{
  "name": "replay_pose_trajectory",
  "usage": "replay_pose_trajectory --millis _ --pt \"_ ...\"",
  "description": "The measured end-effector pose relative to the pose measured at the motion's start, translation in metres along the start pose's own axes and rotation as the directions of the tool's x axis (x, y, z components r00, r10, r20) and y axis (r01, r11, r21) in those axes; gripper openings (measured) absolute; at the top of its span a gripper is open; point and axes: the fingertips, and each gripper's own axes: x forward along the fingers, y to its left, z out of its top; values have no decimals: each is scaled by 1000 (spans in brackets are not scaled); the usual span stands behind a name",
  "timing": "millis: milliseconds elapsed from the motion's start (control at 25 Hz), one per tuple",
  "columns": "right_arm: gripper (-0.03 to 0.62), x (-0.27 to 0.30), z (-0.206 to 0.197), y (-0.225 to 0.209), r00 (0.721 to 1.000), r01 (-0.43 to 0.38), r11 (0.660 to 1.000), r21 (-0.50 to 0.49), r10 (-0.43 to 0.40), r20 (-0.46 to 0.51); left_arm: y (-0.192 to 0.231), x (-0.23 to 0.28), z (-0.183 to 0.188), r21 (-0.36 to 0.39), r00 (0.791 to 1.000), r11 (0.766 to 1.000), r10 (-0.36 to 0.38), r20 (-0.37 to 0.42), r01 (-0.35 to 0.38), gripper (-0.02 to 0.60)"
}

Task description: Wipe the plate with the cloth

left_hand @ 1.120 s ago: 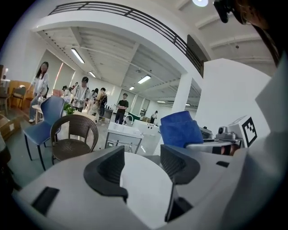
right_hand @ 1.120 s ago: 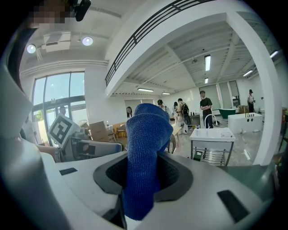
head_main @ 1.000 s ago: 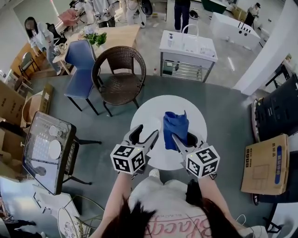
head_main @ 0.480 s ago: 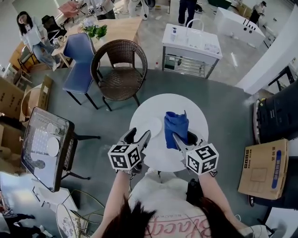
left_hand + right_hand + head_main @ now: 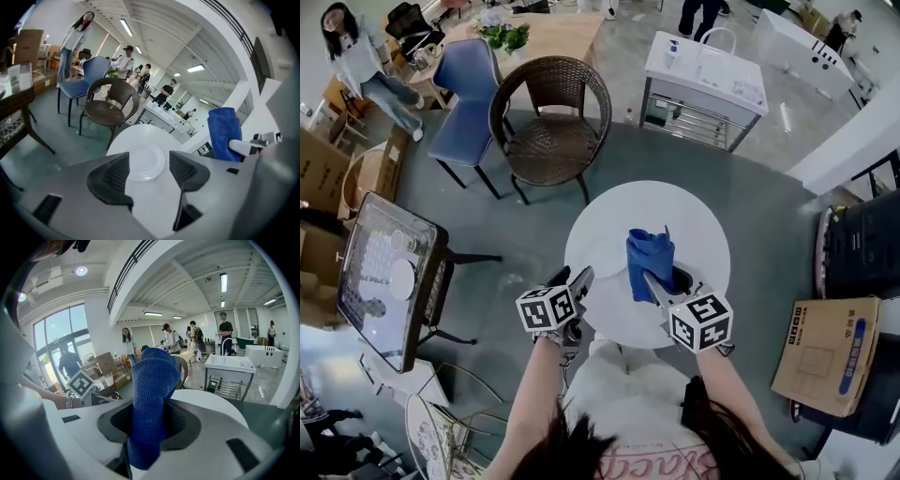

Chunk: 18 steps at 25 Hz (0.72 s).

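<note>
Right gripper (image 5: 149,414) pinches the blue cloth (image 5: 151,380) between its pads, a thick fold standing up past the jaws and a short tail hanging beneath them. Left gripper (image 5: 148,159) is spread, its jaws having just closed a little, with nothing between them. Just beyond its tips, framed by them, the white plate (image 5: 143,165) lies flat on the round table (image 5: 123,138), ahead and left of the cloth-bearing gripper.

The plate looks loose on a smooth top. If the cloth pushes before the left jaws steady the rim, the plate will probably skid toward the far edge, where the wicker chair (image 5: 110,105) stands. With the cloth bunched upward, bare jaw tips might meet the plate first, and drag could tug the fold free.
</note>
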Motion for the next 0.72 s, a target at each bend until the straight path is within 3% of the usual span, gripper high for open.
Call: replay_pose_trajectory --millis 160,480,720 --pt "132 15 -17 6 999 -16 1000 5 16 -46 28 21 -13 -79 999 996 33 -40 -36 273" --pt "132 23 -37 3 996 -13 999 41 17 -82 50 54 -31 -155 994 985 61 -86 -74 258" --pt "132 22 -52 -1 994 -3 998 58 9 -106 58 64 -35 -137 990 983 113 -89 -124 205"
